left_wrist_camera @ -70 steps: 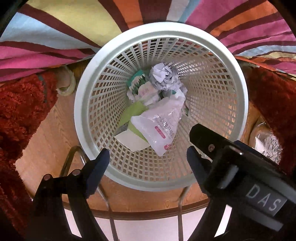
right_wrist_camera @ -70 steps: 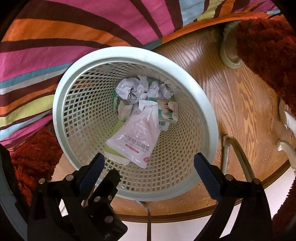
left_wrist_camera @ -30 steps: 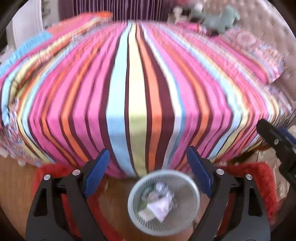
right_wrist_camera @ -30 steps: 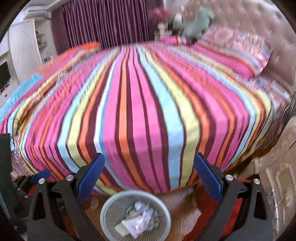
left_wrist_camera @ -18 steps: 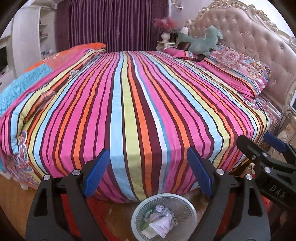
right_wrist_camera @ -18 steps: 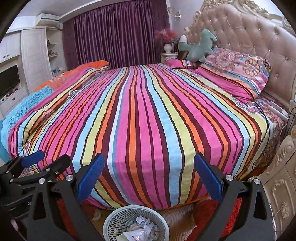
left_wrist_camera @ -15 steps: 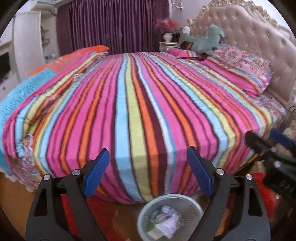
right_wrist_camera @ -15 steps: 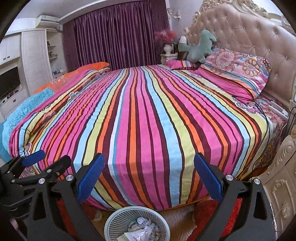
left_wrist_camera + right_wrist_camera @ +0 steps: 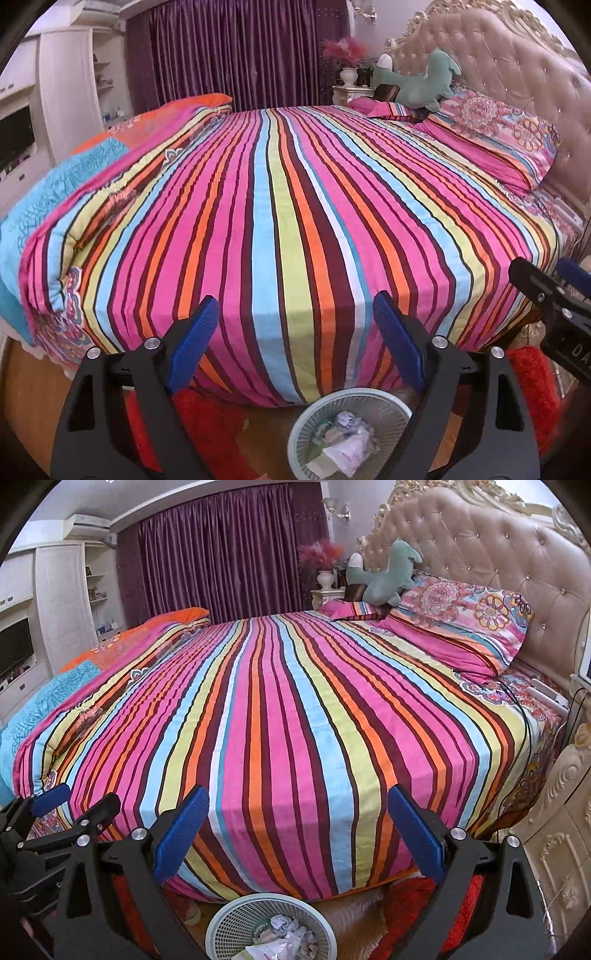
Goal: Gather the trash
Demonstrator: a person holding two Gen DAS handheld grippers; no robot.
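Both tongs spread apart, empty: left gripper point(image 9: 293, 336), right gripper point(image 9: 297, 829). Below them on the floor beside the striped bedspread point(image 9: 295, 221), white plastic lattice wastebasket point(image 9: 236, 914) holding crumpled paper trash point(image 9: 282, 923)

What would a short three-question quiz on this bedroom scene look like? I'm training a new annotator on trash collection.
1. True or false: the white mesh basket holds crumpled paper.
2. Where does the basket stand: A on the bed, B on the floor at the bed's edge, C on the nightstand?
3. What lies between the fingers of the left gripper and the right gripper?

Key: 1 true. 2 B, beside the striped bedspread. 3 Nothing; both are open and empty.
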